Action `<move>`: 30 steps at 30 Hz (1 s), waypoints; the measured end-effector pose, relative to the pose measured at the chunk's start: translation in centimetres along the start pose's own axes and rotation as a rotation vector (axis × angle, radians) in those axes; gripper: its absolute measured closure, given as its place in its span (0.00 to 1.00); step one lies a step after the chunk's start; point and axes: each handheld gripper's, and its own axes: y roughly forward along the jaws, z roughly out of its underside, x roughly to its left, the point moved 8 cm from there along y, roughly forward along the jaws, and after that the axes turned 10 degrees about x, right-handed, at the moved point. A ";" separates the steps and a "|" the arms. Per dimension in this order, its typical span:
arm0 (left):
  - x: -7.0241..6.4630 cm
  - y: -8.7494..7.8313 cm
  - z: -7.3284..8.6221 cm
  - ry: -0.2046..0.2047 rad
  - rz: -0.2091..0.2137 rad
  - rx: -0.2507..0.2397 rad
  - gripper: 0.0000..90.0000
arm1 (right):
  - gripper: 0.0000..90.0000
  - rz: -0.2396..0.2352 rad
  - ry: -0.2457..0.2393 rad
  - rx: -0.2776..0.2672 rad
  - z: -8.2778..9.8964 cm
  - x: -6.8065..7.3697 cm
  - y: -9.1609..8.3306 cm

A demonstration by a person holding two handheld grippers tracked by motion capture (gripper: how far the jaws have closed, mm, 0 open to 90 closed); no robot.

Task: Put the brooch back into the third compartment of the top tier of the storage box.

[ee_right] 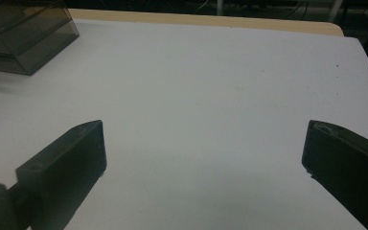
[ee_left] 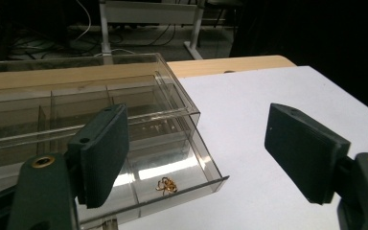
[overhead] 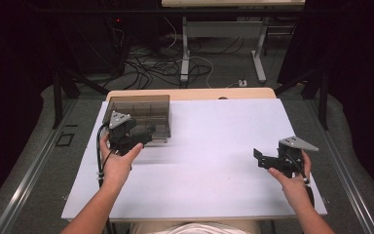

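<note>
Nearest to us, our two forearms came in over the near edge of the white worktop (overhead: 214,146). Our right hand (overhead: 292,183) held the right claw (overhead: 259,157) low over the right side of the worktop, well apart from everything else. In the right gripper view its jaws stood wide, with bare white surface between them and nothing held.

Our left hand (overhead: 119,161) held the left claw (ee_left: 196,158) at the left side of the worktop, just in front of the clear plastic box (overhead: 139,114). Its jaws stood wide as well and gripped nothing; in the left gripper view the left jaw stood in front of the box and the right jaw over bare worktop.

The box sat near the far left corner of the worktop. It had a see-through smoky top with several compartments inside, and its drawer (ee_left: 172,167) was pulled out toward us. A small gold-coloured trinket (ee_left: 166,185) lay in the drawer near its front wall; we could not tell exactly what it was.

Beyond the worktop a strip of pale wood showed at its far edge, then the floor with loose cables (overhead: 160,68) and the legs of another table (overhead: 185,48).
</note>
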 end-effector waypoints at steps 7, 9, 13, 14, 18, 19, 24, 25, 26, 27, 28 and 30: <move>0.6 -0.9 1.1 -0.005 0.011 -0.014 0.17 | 0.01 0.001 -0.002 -0.001 0.0 0.0 0.0; 0.9 -1.2 1.7 0.001 0.010 -0.012 0.16 | 0.01 0.001 -0.004 -0.001 0.0 0.0 0.0; 1.2 -1.6 2.7 0.016 0.003 0.001 0.09 | 0.01 0.002 0.002 -0.004 0.0 0.2 0.0; 1.4 -1.7 3.0 0.025 -0.006 0.006 0.08 | 0.01 0.001 0.004 -0.003 0.0 0.2 0.0; 2.0 -2.0 4.2 0.047 -0.031 0.018 0.03 | 0.01 0.000 -0.001 0.004 0.0 0.2 0.0; 2.2 -2.1 4.5 0.050 -0.033 0.022 0.02 | 0.01 -0.003 0.000 -0.001 0.0 0.3 0.0; 3.1 -2.6 5.7 0.034 -0.035 0.036 0.00 | 0.01 0.001 -0.005 0.002 0.0 0.3 0.0; 3.3 -2.8 6.0 0.025 -0.035 0.037 0.00 | 0.01 -0.001 -0.006 0.002 0.1 0.4 0.1; 3.5 -2.9 6.3 0.020 -0.035 0.039 0.00 | 0.01 -0.002 -0.004 0.003 0.0 0.4 0.1; 3.6 -3.0 6.5 0.017 -0.031 0.039 0.00 | 0.01 -0.003 -0.004 0.003 0.0 0.4 0.1; 3.8 -3.1 6.7 0.020 -0.029 0.037 0.00 | 0.01 -0.001 -0.003 0.000 0.0 0.5 0.1; 4.0 -3.2 7.1 0.018 -0.027 0.037 0.00 | 0.01 -0.001 -0.010 -0.002 0.0 0.5 0.1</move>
